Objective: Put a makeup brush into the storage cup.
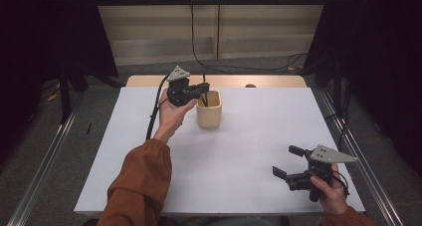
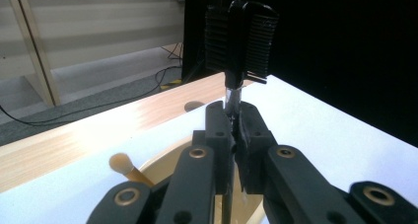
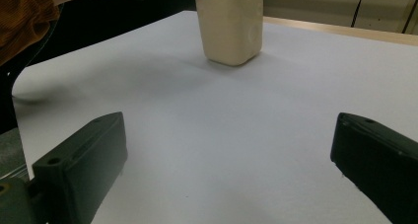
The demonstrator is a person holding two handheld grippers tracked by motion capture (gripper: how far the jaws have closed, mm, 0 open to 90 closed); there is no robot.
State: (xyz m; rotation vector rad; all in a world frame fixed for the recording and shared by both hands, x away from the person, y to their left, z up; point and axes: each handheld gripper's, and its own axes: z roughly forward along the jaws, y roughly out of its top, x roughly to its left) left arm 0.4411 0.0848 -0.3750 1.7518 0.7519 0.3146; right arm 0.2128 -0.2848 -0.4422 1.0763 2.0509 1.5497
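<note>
My left gripper is squeezed tight on a thin black stick with a black ribbed head; it may be a comb or brush, I can't tell for sure. It hangs over the cream cup, with the stick's low end inside the cup. A wooden brush leans in the cup too. The cup sits at twelve o'clock on the white table. My right gripper rests at five o'clock, jaws wide apart and holding nothing.
</note>
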